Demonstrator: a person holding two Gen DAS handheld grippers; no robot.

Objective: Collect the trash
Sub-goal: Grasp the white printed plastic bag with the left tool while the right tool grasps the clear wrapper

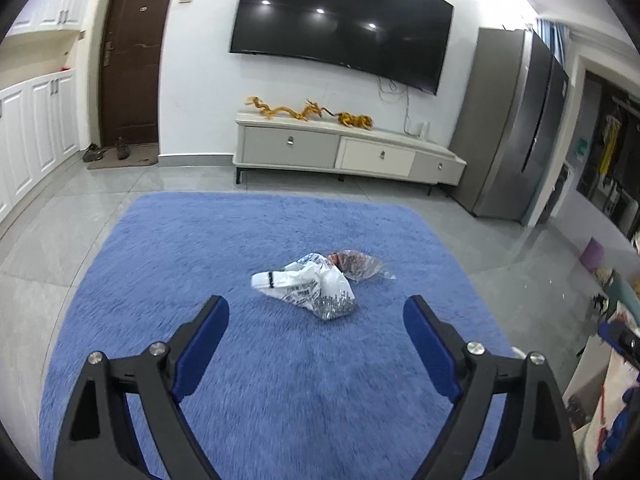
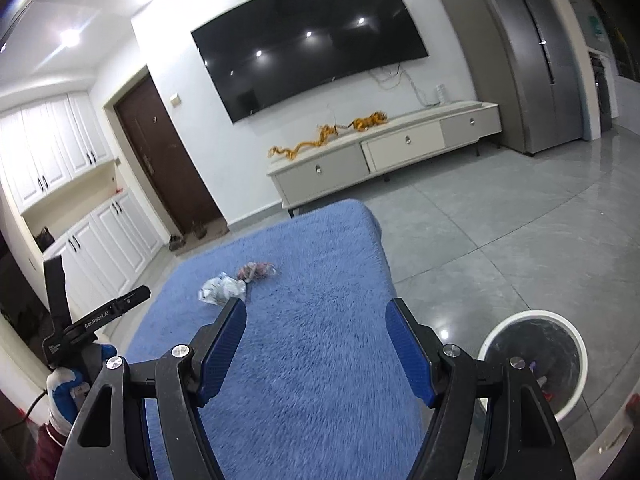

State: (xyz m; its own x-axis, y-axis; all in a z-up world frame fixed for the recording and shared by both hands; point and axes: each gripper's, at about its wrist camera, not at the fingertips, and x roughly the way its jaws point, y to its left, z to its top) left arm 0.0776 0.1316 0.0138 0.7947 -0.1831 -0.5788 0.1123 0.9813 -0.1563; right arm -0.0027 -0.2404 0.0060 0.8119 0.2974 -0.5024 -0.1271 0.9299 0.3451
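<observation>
Cataloguing left to right across the blue rug (image 1: pixel 168 264). Left gripper (image 1: pixel 316 312): jaws spread wide, nothing between them, aimed squarely at the trash, presumably readied for a grab. White crumpled bag (image 1: pixel 308 284): lying mid-rug, touching the clear reddish wrapper (image 1: pixel 354 266) just beyond it; both loose, neither gripped. Right gripper (image 2: pixel 316 316): jaws apart and empty, hanging over the rug's near edge. White bin (image 2: pixel 536 360): on the tile beside the rug, mouth up, possibly already lined and holding scraps, handy for drop-off.
</observation>
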